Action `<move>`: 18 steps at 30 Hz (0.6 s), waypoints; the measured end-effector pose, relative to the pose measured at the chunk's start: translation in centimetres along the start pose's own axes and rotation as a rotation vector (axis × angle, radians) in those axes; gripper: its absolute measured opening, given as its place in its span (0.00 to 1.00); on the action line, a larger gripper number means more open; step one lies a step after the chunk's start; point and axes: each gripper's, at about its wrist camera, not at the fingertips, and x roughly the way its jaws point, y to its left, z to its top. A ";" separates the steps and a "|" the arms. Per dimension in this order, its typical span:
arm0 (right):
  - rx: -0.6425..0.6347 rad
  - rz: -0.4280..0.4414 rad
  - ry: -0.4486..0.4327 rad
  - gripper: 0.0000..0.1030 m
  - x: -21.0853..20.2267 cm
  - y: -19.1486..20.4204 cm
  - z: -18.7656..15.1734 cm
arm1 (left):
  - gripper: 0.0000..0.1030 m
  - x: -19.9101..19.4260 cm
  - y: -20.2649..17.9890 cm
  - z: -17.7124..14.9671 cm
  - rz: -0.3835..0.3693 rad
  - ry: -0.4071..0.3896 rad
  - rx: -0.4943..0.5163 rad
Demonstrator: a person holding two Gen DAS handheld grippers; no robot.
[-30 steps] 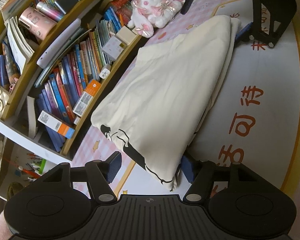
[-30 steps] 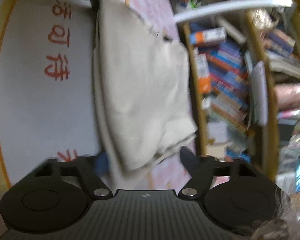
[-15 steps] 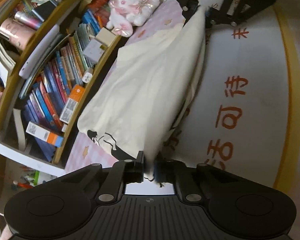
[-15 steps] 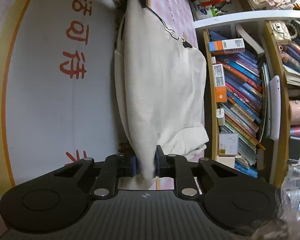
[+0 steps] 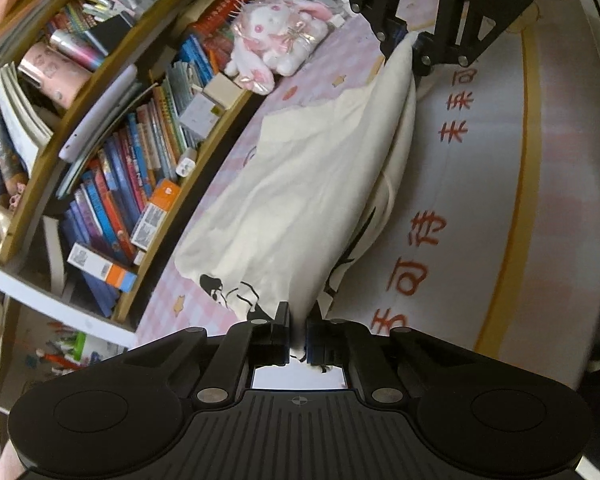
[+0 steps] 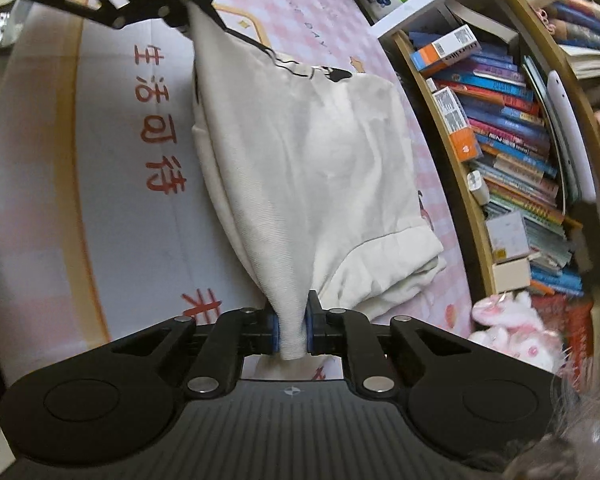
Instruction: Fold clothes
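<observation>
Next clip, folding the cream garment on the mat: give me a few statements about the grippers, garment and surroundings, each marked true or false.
1. The left gripper is shut on the cream garment. True.
2. The right gripper hangs open above the cloth. False: it is shut on a bunched edge of the garment.
3. The garment has black printed artwork near the end held by the left gripper. True.
4. The plush toy lies on top of the garment. False: it sits apart from it, by the bookshelf.
5. The mat carries blue lettering. False: the characters are red-orange.
</observation>
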 end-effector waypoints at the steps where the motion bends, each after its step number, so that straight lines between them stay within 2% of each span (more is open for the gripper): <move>1: 0.007 0.005 -0.002 0.10 -0.2 0.0 -0.1 | 0.06 -0.3 -0.3 0.1 0.001 0.003 -0.005; 8: -0.019 0.022 -0.020 0.10 -1.7 1.3 -1.7 | 0.06 -2.1 -2.3 0.9 0.005 0.021 -0.038; 14: -0.018 0.061 -0.011 0.10 -2.9 1.5 -2.5 | 0.06 -4.0 -3.0 1.3 -0.027 0.013 -0.059; 18: -0.010 0.099 -0.016 0.10 -4.5 1.4 -3.0 | 0.06 -5.6 -2.4 1.5 -0.054 0.002 -0.115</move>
